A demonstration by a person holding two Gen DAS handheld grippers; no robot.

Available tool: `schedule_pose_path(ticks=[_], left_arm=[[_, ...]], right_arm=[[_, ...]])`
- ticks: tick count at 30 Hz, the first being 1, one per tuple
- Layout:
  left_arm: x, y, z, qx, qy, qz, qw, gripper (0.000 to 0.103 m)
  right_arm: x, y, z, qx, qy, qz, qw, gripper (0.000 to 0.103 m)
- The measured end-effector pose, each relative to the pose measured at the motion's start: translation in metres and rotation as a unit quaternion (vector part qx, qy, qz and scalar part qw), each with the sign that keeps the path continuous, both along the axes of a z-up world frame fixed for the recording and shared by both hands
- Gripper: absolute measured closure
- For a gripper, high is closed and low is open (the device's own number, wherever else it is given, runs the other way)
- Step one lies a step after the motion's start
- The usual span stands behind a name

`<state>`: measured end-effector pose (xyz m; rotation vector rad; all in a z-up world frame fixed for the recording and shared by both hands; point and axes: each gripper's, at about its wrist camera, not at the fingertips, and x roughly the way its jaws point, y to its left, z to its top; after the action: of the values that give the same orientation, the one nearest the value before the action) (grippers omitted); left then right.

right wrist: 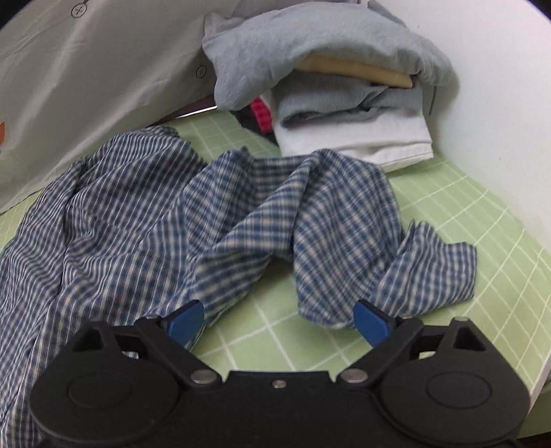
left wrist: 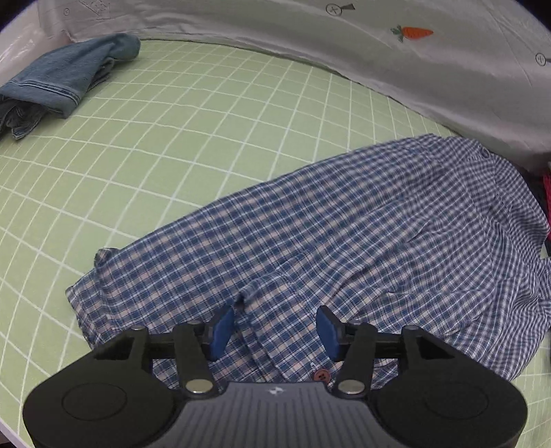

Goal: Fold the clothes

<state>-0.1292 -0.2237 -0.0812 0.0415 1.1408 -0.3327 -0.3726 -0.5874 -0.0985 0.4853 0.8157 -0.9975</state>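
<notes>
A blue and white checked shirt (left wrist: 310,234) lies spread on the green grid mat (left wrist: 172,138). My left gripper (left wrist: 275,327) is open just above the shirt's near edge, close to a red button (left wrist: 321,375), with a raised fold between its jaws. In the right wrist view the same shirt (right wrist: 172,213) lies crumpled, with a sleeve (right wrist: 430,272) bunched at the right. My right gripper (right wrist: 279,320) is open and empty, low over the mat at the shirt's near edge.
Folded denim jeans (left wrist: 58,86) lie at the mat's far left. A white sheet with a carrot print (left wrist: 413,32) borders the back. A stack of folded grey, tan and white clothes (right wrist: 344,93) stands at the far right, by a pink item (right wrist: 261,113).
</notes>
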Motion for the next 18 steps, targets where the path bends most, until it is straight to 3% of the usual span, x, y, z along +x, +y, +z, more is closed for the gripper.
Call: schedule_pose_path(ticks=[4,6,7,9,12,18], left_arm=[[0.006,-0.013,-0.009,0.014,0.017,-0.021,0.9995,0.050],[0.009,-0.011,-0.010,0.015,0.018,-0.028,0.9993,0.055],[0.010,-0.009,-0.010,0.015,0.018,-0.029,0.9993,0.062],[0.013,-0.005,-0.010,0.014,0.018,-0.030,0.9993,0.096],[0.022,0.007,-0.009,-0.010,0.026,-0.028,0.9992,0.103],[0.040,0.021,0.013,-0.052,0.008,-0.049,0.9974,0.103]], right_arm=[[0.009,0.013,-0.006,0.006,0.008,0.016,1.000,0.008],[0.011,0.017,-0.007,0.009,0.012,0.015,1.000,0.008],[0.012,0.019,-0.007,0.010,0.014,0.014,1.000,0.008],[0.014,0.023,-0.007,0.011,0.019,0.012,1.000,0.008],[0.016,0.035,-0.004,0.009,0.029,0.014,0.999,0.008],[0.023,0.062,-0.004,0.015,0.042,0.011,0.999,0.008]])
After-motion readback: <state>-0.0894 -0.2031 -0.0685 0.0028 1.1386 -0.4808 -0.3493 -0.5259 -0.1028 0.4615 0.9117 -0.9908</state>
